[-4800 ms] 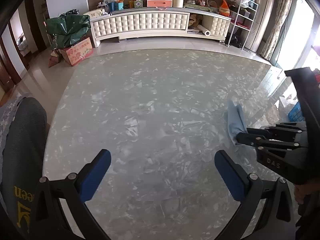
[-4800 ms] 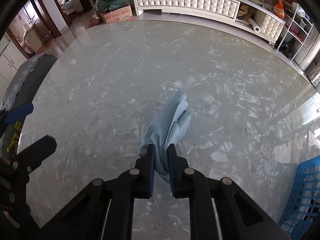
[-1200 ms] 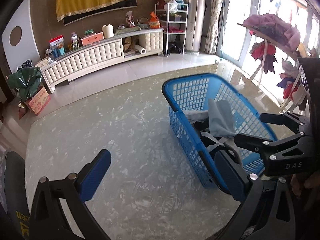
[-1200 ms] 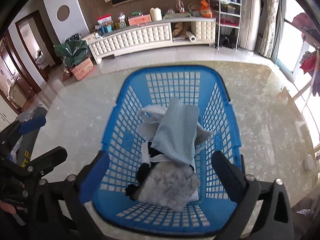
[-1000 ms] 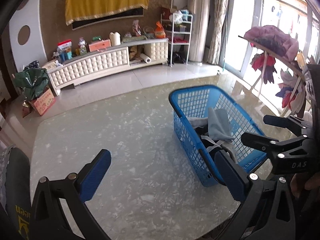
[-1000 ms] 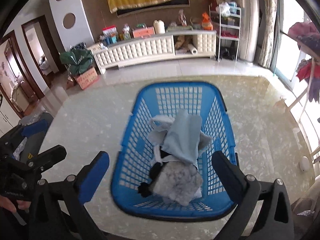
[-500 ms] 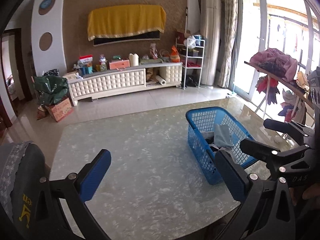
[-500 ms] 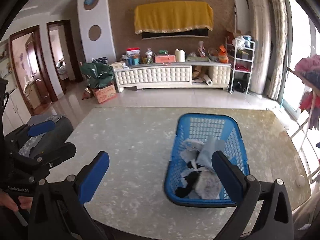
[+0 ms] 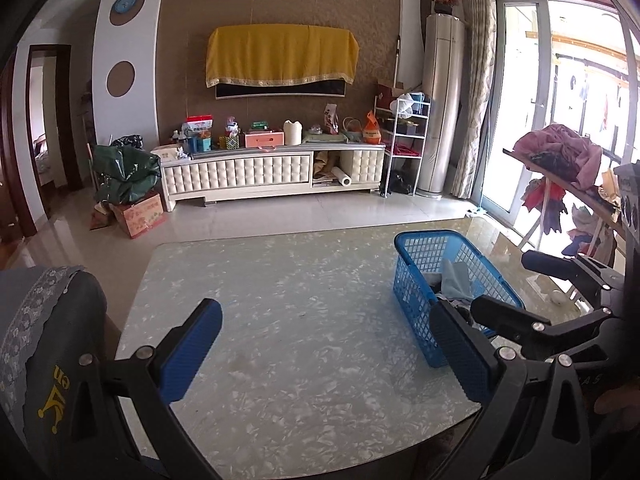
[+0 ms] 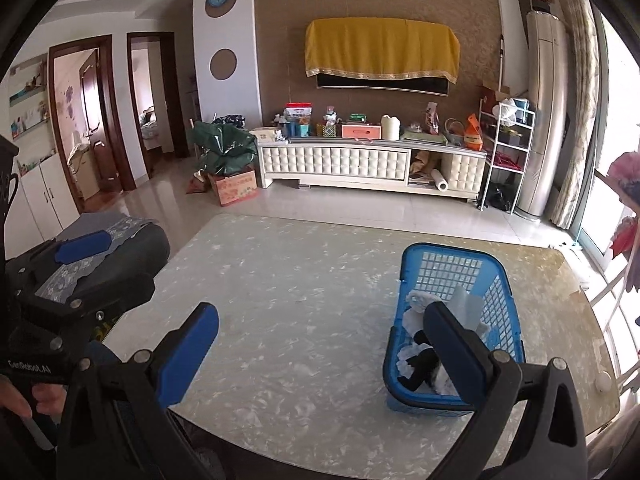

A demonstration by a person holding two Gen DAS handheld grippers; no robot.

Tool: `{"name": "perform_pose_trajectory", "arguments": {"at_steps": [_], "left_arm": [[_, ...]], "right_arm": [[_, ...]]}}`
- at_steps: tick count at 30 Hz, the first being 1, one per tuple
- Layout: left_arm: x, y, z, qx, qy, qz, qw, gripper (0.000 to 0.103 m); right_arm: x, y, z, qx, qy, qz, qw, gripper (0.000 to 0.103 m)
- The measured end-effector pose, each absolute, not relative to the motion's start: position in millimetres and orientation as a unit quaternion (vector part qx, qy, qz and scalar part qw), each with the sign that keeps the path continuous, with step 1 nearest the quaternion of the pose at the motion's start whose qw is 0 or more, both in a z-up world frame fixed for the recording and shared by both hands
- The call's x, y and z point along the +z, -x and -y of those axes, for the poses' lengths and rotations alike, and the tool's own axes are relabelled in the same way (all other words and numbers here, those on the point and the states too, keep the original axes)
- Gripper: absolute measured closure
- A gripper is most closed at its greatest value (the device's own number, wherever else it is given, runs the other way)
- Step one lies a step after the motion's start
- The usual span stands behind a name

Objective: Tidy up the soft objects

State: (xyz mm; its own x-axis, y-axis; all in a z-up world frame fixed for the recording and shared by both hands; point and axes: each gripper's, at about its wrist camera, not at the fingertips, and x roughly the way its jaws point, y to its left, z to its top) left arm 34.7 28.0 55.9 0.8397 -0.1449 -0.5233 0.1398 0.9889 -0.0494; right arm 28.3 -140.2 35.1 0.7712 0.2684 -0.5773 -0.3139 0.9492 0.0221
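Note:
A blue plastic basket stands on the right part of the marbled table; it also shows in the right wrist view. Inside lie several soft items, among them a light blue cloth, white pieces and a black one. My left gripper is open and empty, held high above the table's near edge. My right gripper is open and empty, also raised back from the table; it shows at the right of the left wrist view.
A dark padded chair back stands at the table's left side. Beyond the table are a tiled floor, a white cabinet with clutter, a cardboard box and a drying rack with clothes at right.
The right gripper let go of the light blue cloth, which now lies in the basket. Both grippers have pulled up and back, so the basket and table look smaller and farther.

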Motion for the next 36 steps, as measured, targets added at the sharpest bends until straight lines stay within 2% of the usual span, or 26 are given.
{"name": "perform_pose_trajectory", "arguments": {"at_steps": [36], "left_arm": [[55.5,-29.4,-30.8,-0.07,0.007,-0.281,0.957,0.0]], "right_arm": [[38.0,-22.2,139.5,0.153,0.033,-0.29,0.944,0.0]]}}
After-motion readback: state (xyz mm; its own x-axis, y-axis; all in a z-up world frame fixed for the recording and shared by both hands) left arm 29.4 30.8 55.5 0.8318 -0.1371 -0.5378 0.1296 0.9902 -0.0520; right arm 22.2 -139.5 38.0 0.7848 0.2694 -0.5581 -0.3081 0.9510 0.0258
